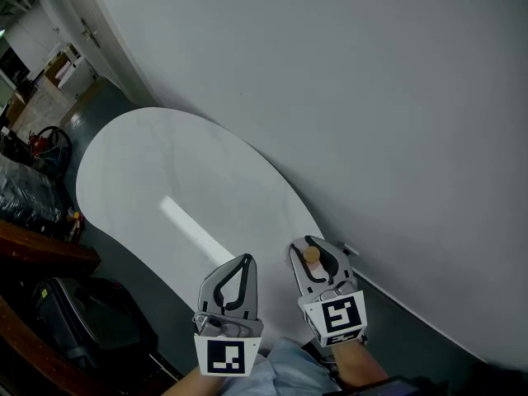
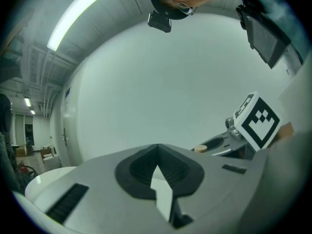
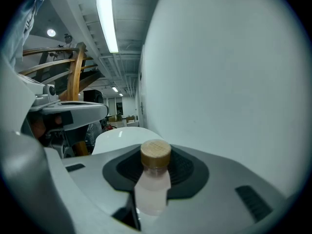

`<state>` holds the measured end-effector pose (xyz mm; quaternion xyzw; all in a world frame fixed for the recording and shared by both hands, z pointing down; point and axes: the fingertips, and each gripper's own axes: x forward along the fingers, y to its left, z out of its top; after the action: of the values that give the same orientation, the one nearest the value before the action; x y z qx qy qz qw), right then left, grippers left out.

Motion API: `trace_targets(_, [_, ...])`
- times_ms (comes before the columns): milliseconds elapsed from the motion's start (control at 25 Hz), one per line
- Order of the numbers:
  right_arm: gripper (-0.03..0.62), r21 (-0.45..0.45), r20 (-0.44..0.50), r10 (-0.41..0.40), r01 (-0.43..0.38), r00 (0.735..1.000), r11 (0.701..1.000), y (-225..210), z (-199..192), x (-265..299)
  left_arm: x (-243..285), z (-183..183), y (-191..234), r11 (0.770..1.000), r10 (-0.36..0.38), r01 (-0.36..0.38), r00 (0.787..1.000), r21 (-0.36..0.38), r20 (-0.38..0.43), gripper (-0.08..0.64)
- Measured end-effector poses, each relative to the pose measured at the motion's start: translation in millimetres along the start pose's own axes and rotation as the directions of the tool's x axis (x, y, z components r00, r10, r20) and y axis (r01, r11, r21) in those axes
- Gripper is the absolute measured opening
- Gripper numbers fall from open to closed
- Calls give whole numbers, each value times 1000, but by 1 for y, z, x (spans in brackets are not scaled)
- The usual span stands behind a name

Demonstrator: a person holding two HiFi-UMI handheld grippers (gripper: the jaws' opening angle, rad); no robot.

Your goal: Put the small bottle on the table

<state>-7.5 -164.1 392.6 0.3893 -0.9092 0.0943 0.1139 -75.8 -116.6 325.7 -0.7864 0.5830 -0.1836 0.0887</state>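
Small bottle (image 3: 152, 182) gripped in the right claw (image 1: 313, 250), pale cloudy body pinched between the two dark ribbed pads, round wooden cap (image 3: 156, 153) standing clear on top, about level with the pads. Base of the bottle hidden behind the jaws, so no telling from the right gripper view whether touching anything underneath. In the head view, only the cap visible, sitting inside the loop of the jaws just behind their tips.

Left claw (image 1: 244, 262) closed, tips together, nothing between them; just beside the right claw on its left, the two well short of touching. Marker cube (image 1: 332, 314) at the back of the right claw, another marker cube (image 1: 227, 355) at the back of the left, each close to the holding hand.

White round table (image 1: 165, 180) ahead of both claws and stretching away to their left, its near end right under the tips of the right claw. Plain pale wall (image 1: 371, 97) ahead and to the right of the right claw, close along the table's far edge. Dark clutter on the floor well off to the left of the left claw, too dim to name.
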Motion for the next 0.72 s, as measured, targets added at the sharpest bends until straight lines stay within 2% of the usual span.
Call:
trace_targets(160, [112, -11, -28, -1, 1, 1000, 1000, 1, -9, 5, 0, -13, -2, 999, -15, 13, 999, -47, -36, 3])
trace_targets(520, [112, 7, -113, -11, 12, 994, 1000, 1, -40, 10, 5, -32, -13, 994, -69, 60, 993, -93, -98, 3])
trace_targets(720, [112, 10, -124, -7, 9, 992, 1000, 0, -50, 14, 11, -38, -15, 990, -74, 58, 990, -130, -118, 3])
